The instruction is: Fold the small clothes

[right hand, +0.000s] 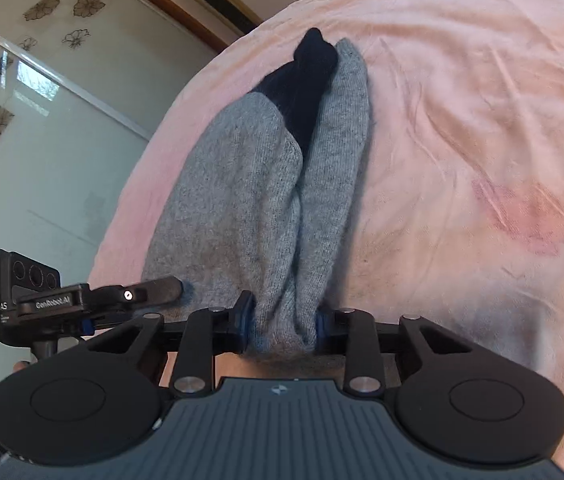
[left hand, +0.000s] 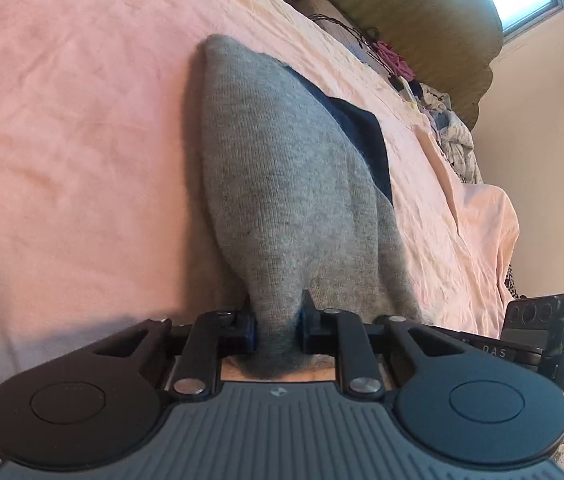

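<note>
Both hand-held grippers [left hand: 278, 330] [right hand: 282, 326] pinch apparently one grey sock [left hand: 278, 168].

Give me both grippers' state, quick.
Left gripper: shut on the grey sock.
Right gripper: shut on the same grey sock.

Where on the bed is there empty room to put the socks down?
Both grippers are shut on the grey socks. In the left wrist view the pink sheet on the socks' left side is bare. In the right wrist view the sheet on their right is bare too. It is crowded only at the far bed edge, by the clothes pile.
</note>
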Tool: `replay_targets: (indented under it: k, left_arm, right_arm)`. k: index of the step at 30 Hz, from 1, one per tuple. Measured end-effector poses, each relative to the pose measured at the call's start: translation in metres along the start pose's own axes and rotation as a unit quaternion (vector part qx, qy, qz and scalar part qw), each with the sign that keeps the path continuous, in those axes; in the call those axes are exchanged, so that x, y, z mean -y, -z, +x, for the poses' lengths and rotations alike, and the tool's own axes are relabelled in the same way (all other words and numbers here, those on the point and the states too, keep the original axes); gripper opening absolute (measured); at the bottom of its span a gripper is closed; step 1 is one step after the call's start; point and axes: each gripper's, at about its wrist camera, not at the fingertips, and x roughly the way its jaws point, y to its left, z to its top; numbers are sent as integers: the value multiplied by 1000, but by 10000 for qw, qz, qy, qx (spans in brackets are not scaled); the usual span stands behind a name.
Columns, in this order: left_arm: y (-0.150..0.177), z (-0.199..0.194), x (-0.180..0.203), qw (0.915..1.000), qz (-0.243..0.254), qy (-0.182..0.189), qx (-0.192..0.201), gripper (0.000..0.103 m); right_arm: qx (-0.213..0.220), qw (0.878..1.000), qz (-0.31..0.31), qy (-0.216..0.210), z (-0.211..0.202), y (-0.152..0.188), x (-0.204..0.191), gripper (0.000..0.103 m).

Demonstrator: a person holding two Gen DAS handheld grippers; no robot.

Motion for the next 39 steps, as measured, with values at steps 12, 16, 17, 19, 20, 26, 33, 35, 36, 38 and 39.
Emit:
replay_targets:
  k: [12, 16, 17, 19, 20, 26, 33, 35, 36, 38, 39]
  left_arm:
    - [32, -59, 29, 9752, 1549, -1062, 1171, 52]
    - [25, -42, 74, 9391, 2539, -1306, 1911, 90]
    - [21, -29, 81, 9334, 2701, -1353, 1939, 90]
    - [14, 3, 92, 9209, 3067, -1557, 1832, 90]
    - [12, 22, 93, 9181, 3149, -1757, 1646, 90]
    - [15, 51, 73, 9131, 3293, -1891, 1483, 93]
    - [16, 56, 75, 9090, 3352, -1930, 1550, 95]
    - [18, 56, 76, 9087, 3350, -1944, 1559, 95]
    - [19, 55, 77, 9084, 3354, -1949, 1559, 95]
    - [19, 56, 77, 9075, 3382, -1944, 1559, 95]
    - [19, 56, 77, 9073, 3385, -1950, 1559, 95]
  right_arm:
    - [653, 9976, -179, 113, -49, 15, -1, 54]
    - [1418, 9892, -357, -103, -54, -26, -24, 69]
    - [1425, 9887, -438, -168, -42, -42, -31, 71]
    - [1278, 9904, -486, -184, -11, -73, -40, 72]
    - [1211, 9914, -480, -92, 6, -88, -44, 72]
    - [747, 9927, -632, 701, 74, -122, -24, 52]
    - [895, 9912, -399, 891, 48, -113, -31, 43]
    - [975, 9865, -886, 968, 41, -97, -55, 63]
    - [875, 9854, -1084, 980, 44, -91, -63, 75]
    - [481, 9790, -1373, 1425, 64, -85, -63, 77]
    - [502, 9697, -1670, 1710, 71, -81, -59, 78]
